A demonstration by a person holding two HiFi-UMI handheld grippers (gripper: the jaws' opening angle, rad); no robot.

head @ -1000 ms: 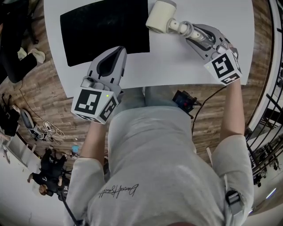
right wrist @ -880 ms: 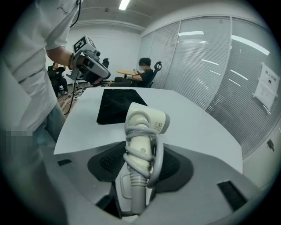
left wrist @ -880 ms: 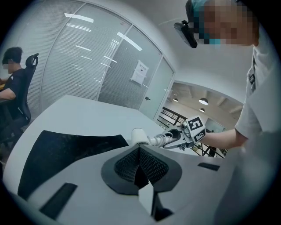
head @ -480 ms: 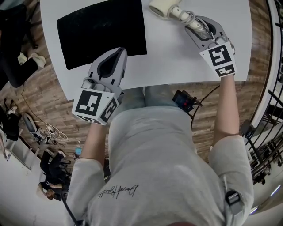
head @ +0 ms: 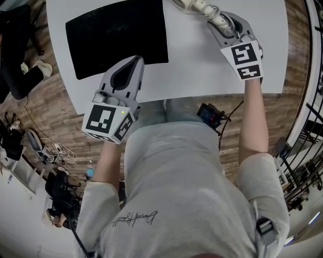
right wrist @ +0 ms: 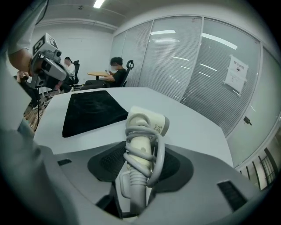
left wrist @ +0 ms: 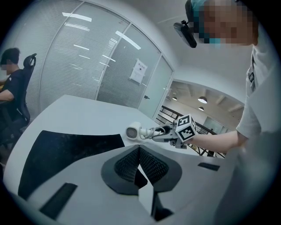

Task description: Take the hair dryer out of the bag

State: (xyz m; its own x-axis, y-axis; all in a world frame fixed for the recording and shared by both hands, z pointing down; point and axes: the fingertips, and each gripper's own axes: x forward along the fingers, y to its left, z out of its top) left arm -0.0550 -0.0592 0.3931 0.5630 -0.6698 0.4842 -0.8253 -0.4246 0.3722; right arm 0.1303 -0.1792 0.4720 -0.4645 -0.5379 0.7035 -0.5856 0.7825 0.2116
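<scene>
Right gripper view: R gripper [right wrist: 141, 163] jaws grip hair dryer [right wrist: 147, 125] handle, cord [right wrist: 156, 151] wrapped; L gripper [left wrist: 139, 163] jaws closed, empty; black bag [head: 118, 35] flat on surface [head: 202, 65].

Ceiling strip lights [right wrist: 99, 3] far above the right gripper's [right wrist: 139, 167] jaws are lighting the room brightly and evenly; fisheye distortion is bending and darkening the edges around them.

We count one hair dryer [right wrist: 143, 127], one black bag [head: 118, 35] and one white table [head: 202, 65]. We count two grippers: the left gripper [left wrist: 139, 159] and the right gripper [right wrist: 141, 159].
</scene>
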